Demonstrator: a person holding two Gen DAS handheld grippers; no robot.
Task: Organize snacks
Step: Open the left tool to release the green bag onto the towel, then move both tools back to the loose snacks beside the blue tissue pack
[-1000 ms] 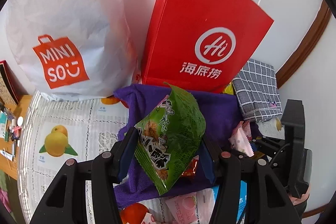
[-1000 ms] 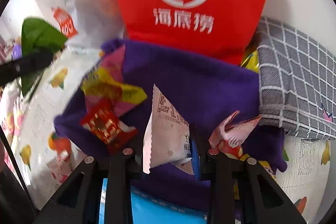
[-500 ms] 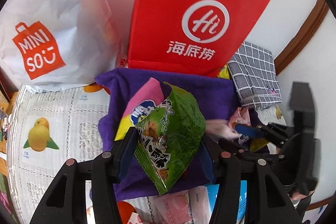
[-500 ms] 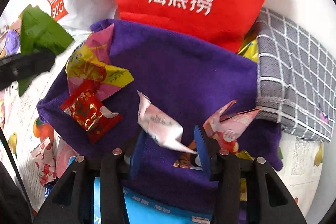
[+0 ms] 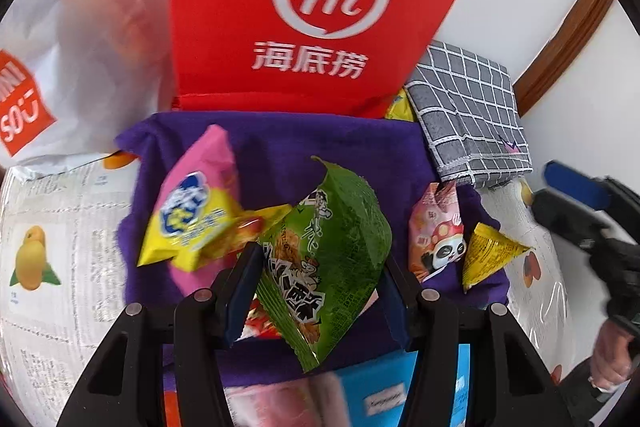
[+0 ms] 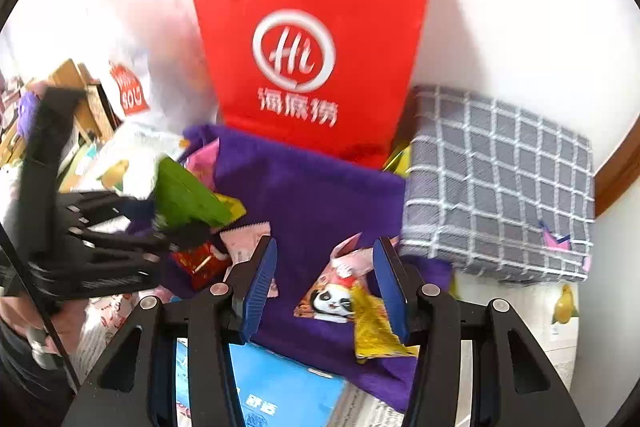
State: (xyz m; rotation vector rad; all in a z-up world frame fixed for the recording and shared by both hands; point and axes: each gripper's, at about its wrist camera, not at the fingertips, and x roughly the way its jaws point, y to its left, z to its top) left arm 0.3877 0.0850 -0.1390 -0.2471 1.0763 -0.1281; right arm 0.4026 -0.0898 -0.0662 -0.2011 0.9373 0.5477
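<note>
Carrying the green snack bag [image 5: 324,259] over the purple cloth [image 5: 304,147], the left gripper [image 5: 316,291] has it clamped between both blue pads, the bag standing on end at the lower centre of the left wrist view with its tail hanging below the jaws. To finish this step well, I would judge that the bag should come down on the bare purple patch at the centre of the frame, between the pink and yellow packet [image 5: 192,211] on the left and the panda packet [image 5: 436,231] with the small yellow packet [image 5: 488,255] on the right, and be let go only once its lower edge rests on the cloth, so it neither tips onto its neighbours nor slides off. The left gripper points steeply down toward the cloth, with the red paper bag [image 5: 320,7] upright behind and the grey checked cloth [image 5: 468,115] at the upper right. The right gripper [image 6: 324,283] also tilts down, held above the cloth; its jaws are opening and nothing is pinched between them, the panda packet lying on the cloth below the gap. At the lower right edge of the left wrist view part of a hand [image 5: 608,359] shows behind that gripper's body.
</note>
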